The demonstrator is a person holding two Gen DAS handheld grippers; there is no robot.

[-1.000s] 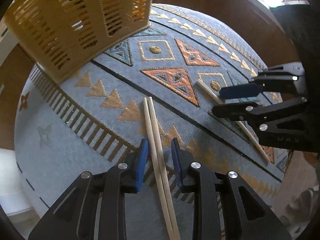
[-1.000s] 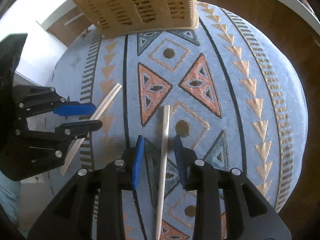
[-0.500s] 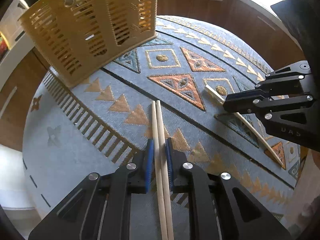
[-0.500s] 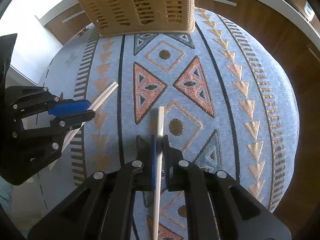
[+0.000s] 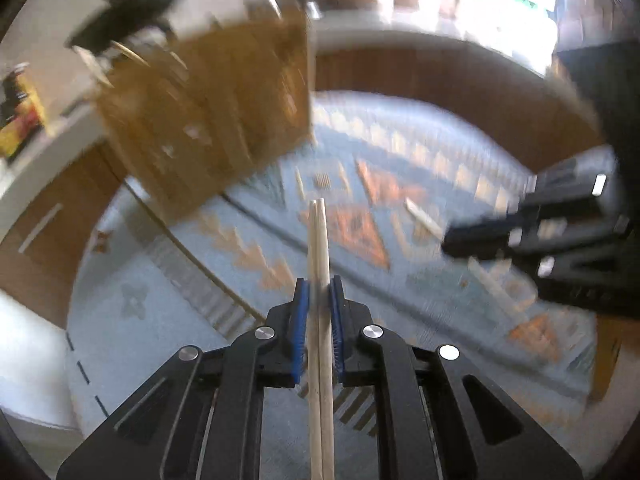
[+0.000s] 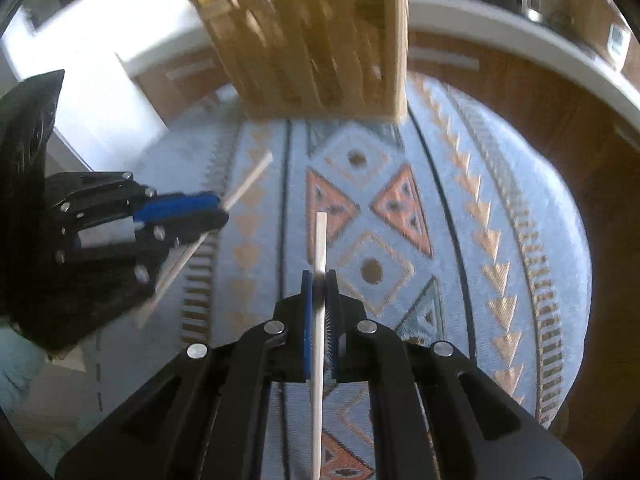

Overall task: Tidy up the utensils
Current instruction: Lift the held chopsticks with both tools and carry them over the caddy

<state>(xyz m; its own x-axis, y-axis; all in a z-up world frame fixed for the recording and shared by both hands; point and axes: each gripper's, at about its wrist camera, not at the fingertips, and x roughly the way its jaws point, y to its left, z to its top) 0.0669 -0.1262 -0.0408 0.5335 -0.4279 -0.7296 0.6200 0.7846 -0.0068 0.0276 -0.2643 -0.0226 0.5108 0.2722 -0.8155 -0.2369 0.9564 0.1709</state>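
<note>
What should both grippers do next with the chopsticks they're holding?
Probably carry them forward over the basket and tip them in. The left gripper, whose jaws have just been closing, is shut on a pair of chopsticks. The right gripper is shut on one chopstick. The basket stands ahead on the cloth, with utensils already in it.

Left tongs point(image 5: 319, 296) just closing, clamp chopstick pair point(image 5: 319, 240); blurred basket point(image 5: 208, 120) beyond.

Home kitchen: wood cabinets point(image 6: 500, 92), white countertop point(image 6: 520, 28) (patterned tablecloth point(image 6: 460, 200)).
</note>
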